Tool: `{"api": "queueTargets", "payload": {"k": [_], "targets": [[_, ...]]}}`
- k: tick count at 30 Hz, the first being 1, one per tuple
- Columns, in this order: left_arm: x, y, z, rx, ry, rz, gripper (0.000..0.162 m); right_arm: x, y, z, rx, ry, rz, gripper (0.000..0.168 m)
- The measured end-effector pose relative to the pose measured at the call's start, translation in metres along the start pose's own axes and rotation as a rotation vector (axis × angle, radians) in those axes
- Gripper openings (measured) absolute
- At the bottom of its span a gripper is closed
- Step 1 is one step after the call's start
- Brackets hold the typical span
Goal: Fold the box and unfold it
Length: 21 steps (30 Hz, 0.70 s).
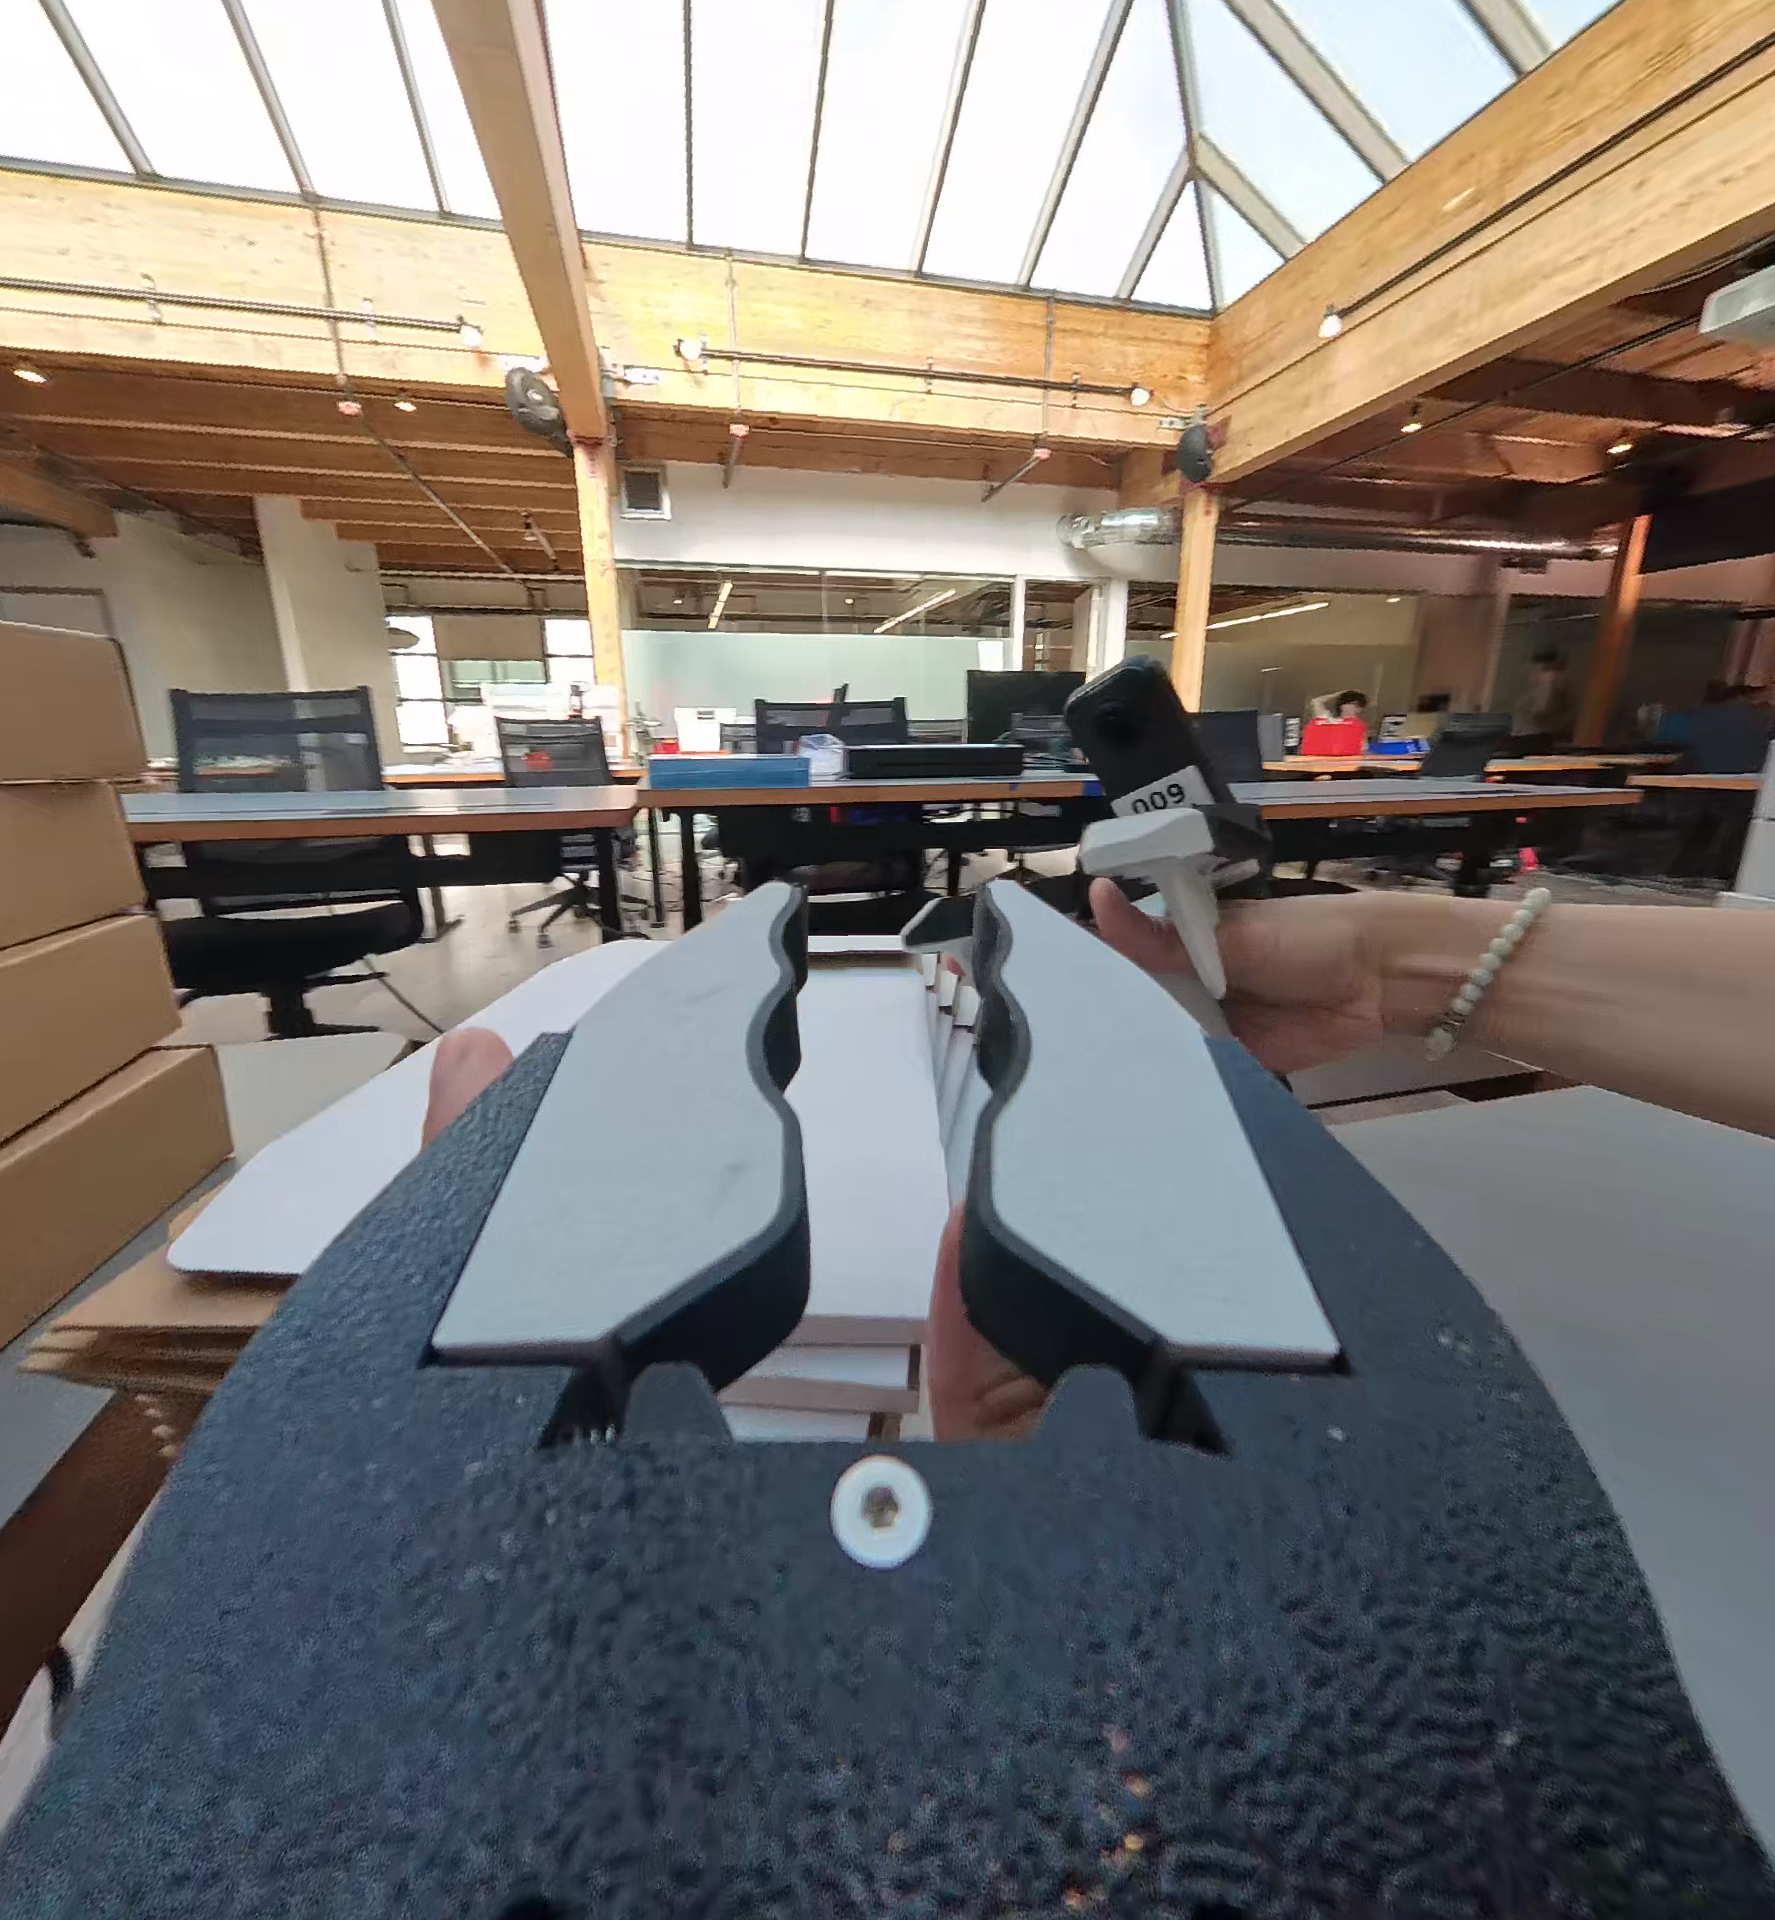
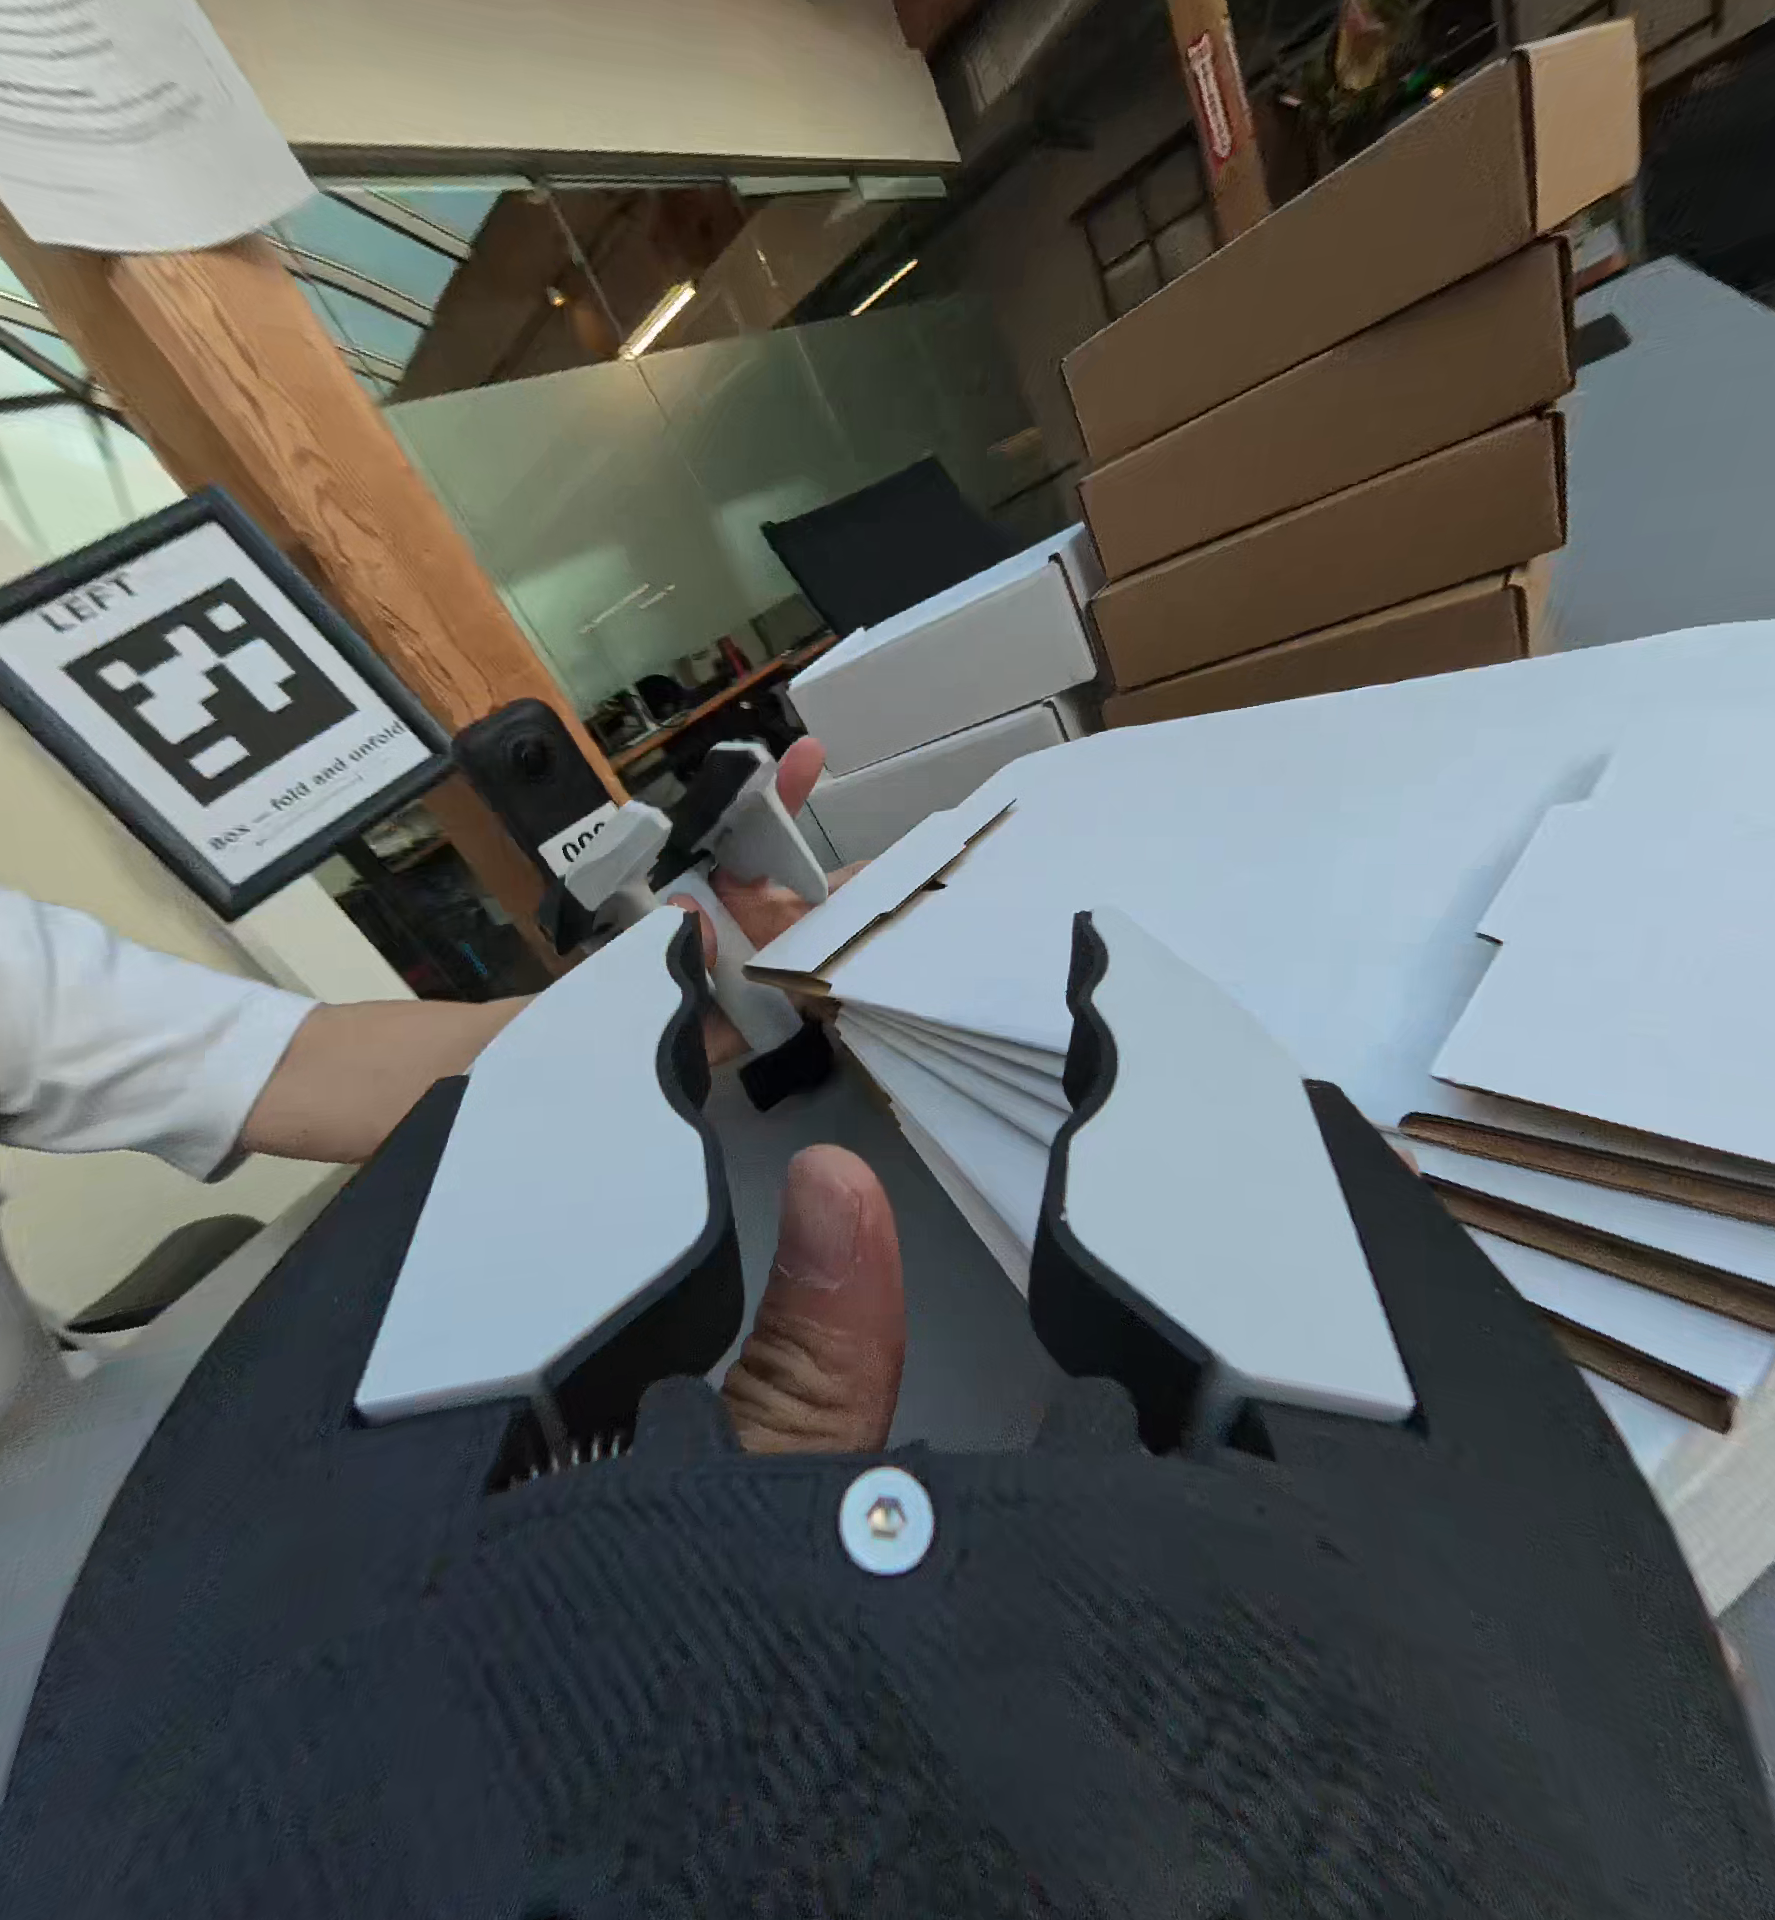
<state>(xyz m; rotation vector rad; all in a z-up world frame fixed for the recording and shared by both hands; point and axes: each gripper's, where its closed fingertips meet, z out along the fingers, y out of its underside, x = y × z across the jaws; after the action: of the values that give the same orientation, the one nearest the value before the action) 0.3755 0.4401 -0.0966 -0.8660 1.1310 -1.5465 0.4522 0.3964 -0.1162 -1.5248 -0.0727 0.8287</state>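
A stack of flat white cardboard box blanks (image 1: 867, 1132) lies on the table in front of me. In the right wrist view the stack (image 2: 1278, 883) is fanned out, with its near corner between my fingers. My left gripper (image 1: 893, 914) is open over the stack, and white sheets show in the gap. My right gripper (image 2: 888, 935) is open, its right finger (image 2: 1205, 1174) against the fanned sheet edges. A thumb (image 2: 831, 1278) shows between its fingers. Each view shows the other gripper's black camera (image 1: 1143, 748) (image 2: 530, 769) beyond the stack, in a hand.
Folded brown boxes are stacked at the left (image 1: 31, 883) and show behind the blanks in the right wrist view (image 2: 1330, 468). Folded white boxes (image 2: 945, 644) sit beside them. A framed marker sign (image 2: 197, 707) leans by a wooden post (image 2: 291, 416). The grey table (image 1: 1589, 1299) extends right.
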Motion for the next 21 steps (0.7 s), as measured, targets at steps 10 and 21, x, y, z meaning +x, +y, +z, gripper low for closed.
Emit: {"api": "queueTargets", "payload": {"k": [10,21], "targets": [[-0.028,-0.055,-0.032,-0.014,0.166,-0.184,0.029,-0.124,-0.020,-0.071,0.151,0.395,-0.275,0.064],[0.055,-0.016,-0.039,0.052,-0.082,-0.179,0.046,0.028,-0.059,-0.023,0.201,0.040,0.038,0.068]]}}
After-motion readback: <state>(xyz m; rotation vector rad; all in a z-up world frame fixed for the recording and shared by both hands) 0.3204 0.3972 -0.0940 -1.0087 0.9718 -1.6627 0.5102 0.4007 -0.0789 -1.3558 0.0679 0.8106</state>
